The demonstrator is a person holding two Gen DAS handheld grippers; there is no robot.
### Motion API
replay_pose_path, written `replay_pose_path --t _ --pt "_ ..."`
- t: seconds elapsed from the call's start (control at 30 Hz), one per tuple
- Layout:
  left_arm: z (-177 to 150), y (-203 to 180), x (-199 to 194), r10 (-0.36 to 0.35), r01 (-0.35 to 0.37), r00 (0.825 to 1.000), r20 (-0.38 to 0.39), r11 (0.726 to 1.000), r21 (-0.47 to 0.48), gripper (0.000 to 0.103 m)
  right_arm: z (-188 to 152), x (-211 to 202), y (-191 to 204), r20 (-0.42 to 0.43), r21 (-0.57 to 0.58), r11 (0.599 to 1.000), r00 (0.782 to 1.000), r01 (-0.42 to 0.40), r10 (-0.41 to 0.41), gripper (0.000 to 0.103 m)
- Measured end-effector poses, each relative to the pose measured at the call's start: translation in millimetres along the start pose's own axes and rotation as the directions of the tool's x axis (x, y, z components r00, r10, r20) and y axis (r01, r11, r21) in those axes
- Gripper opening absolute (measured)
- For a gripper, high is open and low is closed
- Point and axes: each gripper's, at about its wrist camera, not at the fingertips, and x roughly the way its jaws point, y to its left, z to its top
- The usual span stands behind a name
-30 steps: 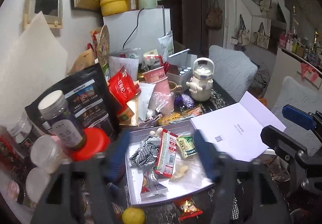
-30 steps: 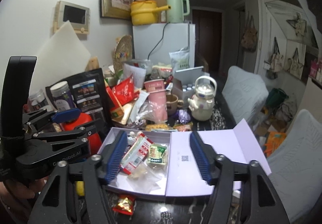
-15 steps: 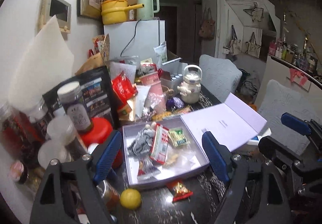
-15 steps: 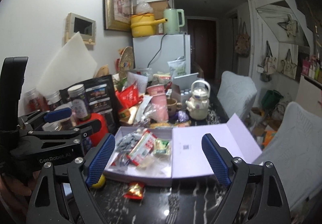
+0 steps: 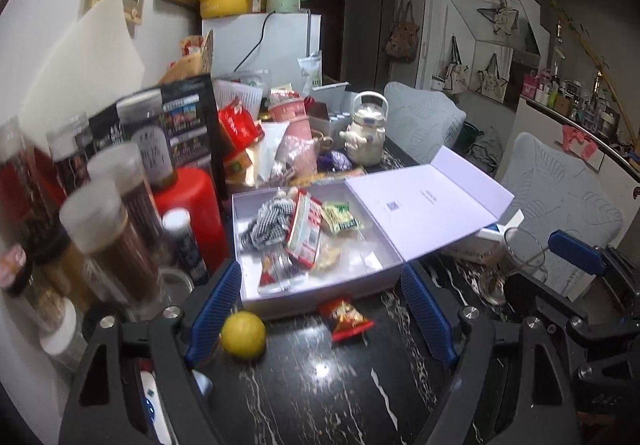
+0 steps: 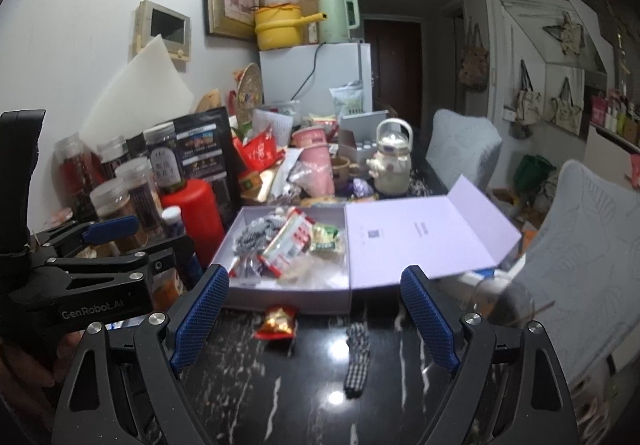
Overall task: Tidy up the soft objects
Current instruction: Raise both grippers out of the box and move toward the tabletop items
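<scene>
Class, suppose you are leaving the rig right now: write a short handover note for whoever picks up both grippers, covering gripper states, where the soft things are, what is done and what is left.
Left gripper: open, empty, held above the dark table, in front of the box.
Right gripper: open, empty, likewise short of the box.
Open lavender box: holds a checkered cloth and several snack packets; its lid lies flat to the right.
Outside the box: a red snack packet, a narrow checkered fabric strip and a yellow ball on the table.
Done: some items boxed.
Left, probably: box the loose soft pieces, then shut the lid.
</scene>
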Motion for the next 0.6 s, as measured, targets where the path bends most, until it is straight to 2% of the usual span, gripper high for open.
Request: replay_pose_path --t 0.23,0.47,0.6 --pt "-29 7 3 -0.02 0.018 0.999 -0.046 0.999 -0.047 0.083 -28 9 2 -0.064 0.045 0.999 0.998 -0.011 0.013 0.089" --pt "-51 10 20 -0.046 0.036 0.99 -0.13 0.997 -0.073 0.083 -54 23 5 -0.12 0.056 0.998 0.993 0.03 -0.023 0.088" --pt "-64 11 32 -0.057 0.042 0.983 -0.173 0.995 -0.091 0.083 -67 37 3 -0.166 0.071 0.997 0.986 0.035 -0.022 0.083"
